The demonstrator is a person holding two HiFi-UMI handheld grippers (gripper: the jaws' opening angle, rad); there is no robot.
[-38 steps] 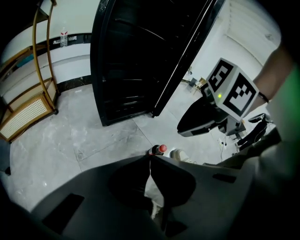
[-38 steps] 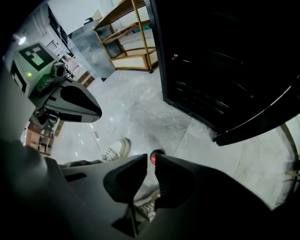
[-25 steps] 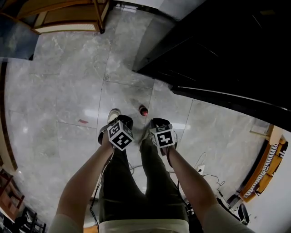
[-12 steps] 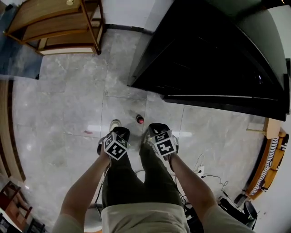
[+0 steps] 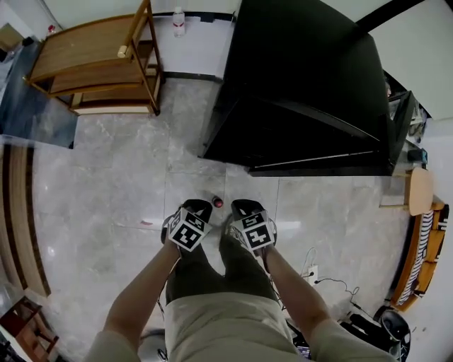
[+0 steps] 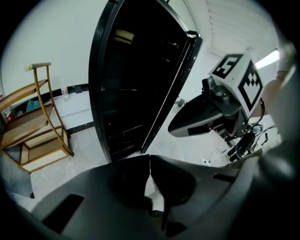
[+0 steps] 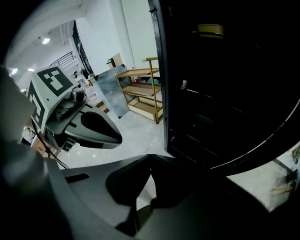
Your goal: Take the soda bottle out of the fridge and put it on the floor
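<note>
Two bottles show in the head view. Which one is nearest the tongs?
The red-capped bottle on the floor, just ahead between the left tongs and right tongs. The pale bottle stands far off by the wall.

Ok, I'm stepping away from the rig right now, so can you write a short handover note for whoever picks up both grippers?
Left gripper: fingers shut, empty.
Right gripper: fingers shut, empty.
Soda bottle with red cap: on the grey tiled floor, just ahead of both grippers, clear of them.
Black fridge: door open.
Done: bottle out and set down.
Left: nothing in the task; perhaps close the door.
</note>
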